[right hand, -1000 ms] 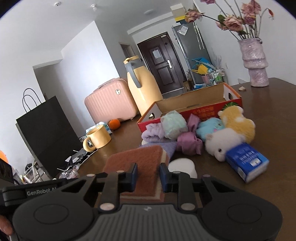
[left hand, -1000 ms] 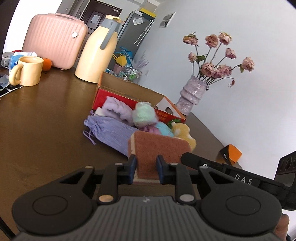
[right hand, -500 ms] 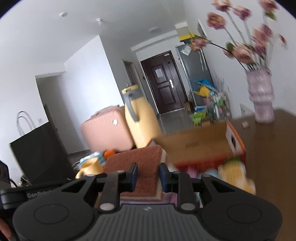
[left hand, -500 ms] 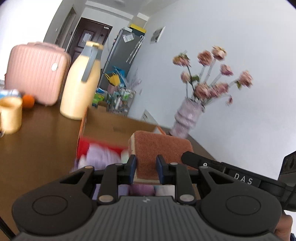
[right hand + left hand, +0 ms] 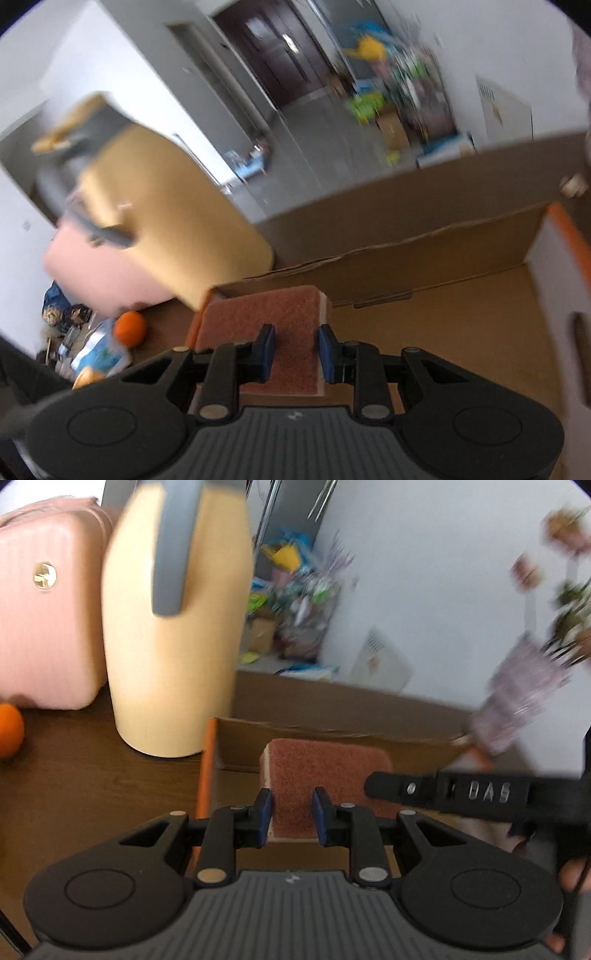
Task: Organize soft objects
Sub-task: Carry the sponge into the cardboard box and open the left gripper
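Dark wooden table point(image 5: 74, 775) below, cardboard box point(image 5: 461, 314) lying open on it, cream jug point(image 5: 173, 627) and pink case point(image 5: 44, 609) just beyond the box's left corner, an orange point(image 5: 9, 734) left of the jug. Both views blurred.

Left claw point(image 5: 291, 818) clamped narrow on a brown sponge point(image 5: 325, 771) — same for the right claw point(image 5: 293, 349), gripping its own brown sponge point(image 5: 266, 325). Both sponges held above the box, over its left end, not yet down.

Risks, as a guess: release too early and a springy sponge bouncing off the box rim onto the table; right sponge close over the orange-edged corner — easy to catch there; claws close together, so likely to knock each other or the jug beside the box.
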Available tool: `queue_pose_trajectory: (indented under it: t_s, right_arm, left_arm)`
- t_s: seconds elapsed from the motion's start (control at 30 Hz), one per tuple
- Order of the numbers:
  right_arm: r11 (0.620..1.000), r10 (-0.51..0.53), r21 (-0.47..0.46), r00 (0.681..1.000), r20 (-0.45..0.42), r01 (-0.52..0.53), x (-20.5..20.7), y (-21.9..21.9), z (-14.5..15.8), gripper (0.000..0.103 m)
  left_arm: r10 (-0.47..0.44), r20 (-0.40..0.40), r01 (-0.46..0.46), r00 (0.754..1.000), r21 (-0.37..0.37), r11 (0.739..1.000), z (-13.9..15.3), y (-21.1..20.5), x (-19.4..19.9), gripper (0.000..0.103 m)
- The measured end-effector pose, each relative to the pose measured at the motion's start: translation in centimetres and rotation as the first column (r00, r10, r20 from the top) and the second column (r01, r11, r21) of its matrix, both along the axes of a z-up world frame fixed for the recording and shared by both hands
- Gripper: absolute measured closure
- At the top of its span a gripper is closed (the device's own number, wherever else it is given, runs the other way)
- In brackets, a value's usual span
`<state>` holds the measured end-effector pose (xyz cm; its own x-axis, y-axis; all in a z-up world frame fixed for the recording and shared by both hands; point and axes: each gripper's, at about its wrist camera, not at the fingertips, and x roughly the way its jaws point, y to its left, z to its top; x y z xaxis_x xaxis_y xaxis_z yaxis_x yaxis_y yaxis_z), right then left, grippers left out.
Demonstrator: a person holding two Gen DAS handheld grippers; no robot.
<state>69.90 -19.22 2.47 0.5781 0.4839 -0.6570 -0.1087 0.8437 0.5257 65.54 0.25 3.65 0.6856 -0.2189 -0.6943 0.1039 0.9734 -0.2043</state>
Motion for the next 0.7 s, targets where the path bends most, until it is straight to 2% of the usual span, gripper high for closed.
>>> queue_pose_trajectory:
  t_s: [0.07,0.13,0.2,0.3,0.43,0.53,0.57,0.67,0.7]
  right_arm:
    - [1.000,0.013,-0.025,0.999,-0.046,-0.014,2.3,1.2,-1.8,0.078]
    - [0.999,0.008,-0.045,0.997,-0.074,-0.012,3.2,2.0,-2.9,0.078]
    - [0.997,0.036,-0.071,0.998,-0.059,-0.040,3.4,3.0,-3.0,0.078]
    - [0.996,0.016,-0.093,1.000,-0.007,-0.016,2.8,2.9,-2.0,0.077]
    - [0.987,0.017,-0.158,0.999,0.047,-0.010,0.0,-0.1,1.0,0.077]
    - [0.974,-0.002,-0.225,0.993,0.114,0.028,-3.7,-3.4,4.9,0.073]
    - [0.969,-0.016,-0.240,0.991,0.134,0.048,-5.2,-4.7,6.4,0.069]
    - [0.952,-0.041,-0.290,0.981,0.192,0.096,-9.5,-8.1,10.0,0.059]
    - [0.943,-0.045,-0.312,0.975,0.218,0.114,-11.1,-9.0,11.0,0.053]
  left_arm:
    - [0.013,-0.018,-0.011,1.000,0.083,0.996,-1.2,-0.7,1.8,0.079]
    - [0.029,-0.037,-0.025,0.999,0.126,0.992,-1.6,-0.8,2.5,0.076]
    - [0.016,-0.008,-0.014,1.000,0.156,0.988,-1.4,-0.8,1.9,0.065]
    - [0.003,0.015,-0.006,1.000,0.177,0.984,-0.6,-0.5,0.7,0.061]
    - [0.004,0.060,-0.015,0.998,0.187,0.982,2.3,-0.2,-2.1,0.055]
    - [0.008,0.109,-0.028,0.994,0.189,0.981,5.2,-0.3,-4.6,0.037]
    - [0.004,0.130,-0.029,0.992,0.198,0.980,6.1,-0.2,-5.7,0.032]
    - [0.015,0.175,-0.057,0.985,0.241,0.969,8.6,0.1,-9.2,0.030]
    - [0.020,0.186,-0.065,0.982,0.237,0.969,9.4,0.2,-10.4,0.027]
